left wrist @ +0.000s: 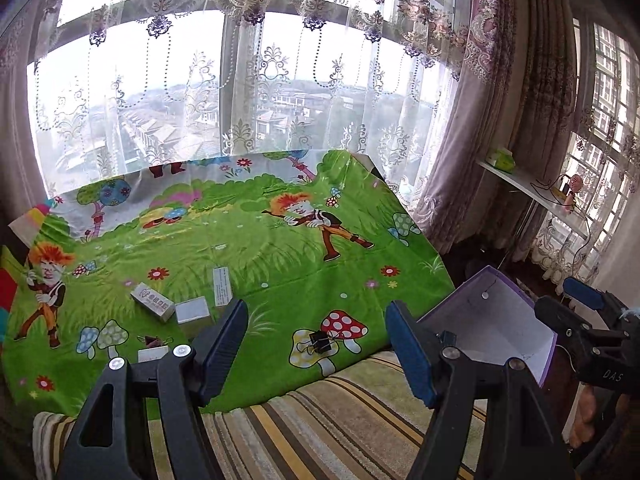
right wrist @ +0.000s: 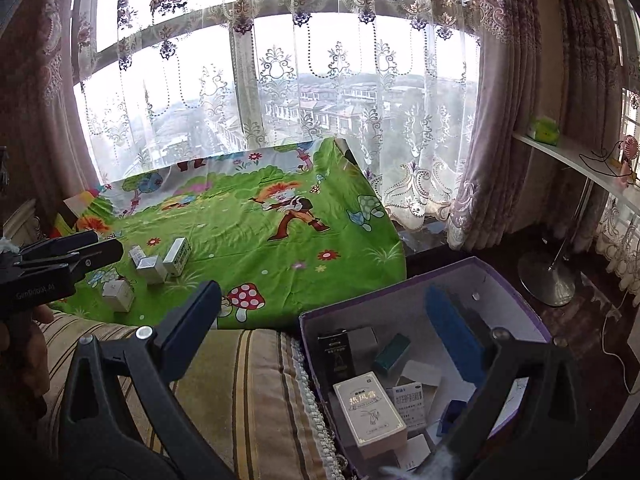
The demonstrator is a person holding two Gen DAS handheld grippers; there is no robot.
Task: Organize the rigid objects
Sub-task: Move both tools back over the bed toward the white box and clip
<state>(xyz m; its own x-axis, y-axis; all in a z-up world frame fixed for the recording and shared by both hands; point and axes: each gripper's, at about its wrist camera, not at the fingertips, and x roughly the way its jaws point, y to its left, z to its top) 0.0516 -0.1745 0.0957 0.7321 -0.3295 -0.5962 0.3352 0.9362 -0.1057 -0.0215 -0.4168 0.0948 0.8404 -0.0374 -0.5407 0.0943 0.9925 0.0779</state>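
Left wrist view: your left gripper (left wrist: 316, 344) stands with jaws well apart, nothing between them, above the green cartoon cloth (left wrist: 248, 240). On the cloth lie three small white cartons (left wrist: 153, 301) clustered at left and a black binder clip (left wrist: 320, 343) on a mushroom print. The purple box (left wrist: 486, 312) sits at right beside the cloth, with your right gripper (left wrist: 588, 312) past it. Right wrist view: your right gripper (right wrist: 332, 332) is spread wide and empty over the purple box (right wrist: 400, 300), which holds a cream medicine carton (right wrist: 370, 412), a black carton (right wrist: 335, 354) and a teal carton (right wrist: 392, 354). Your left gripper (right wrist: 100, 246) hangs near the white cartons (right wrist: 160, 264) on the cloth.
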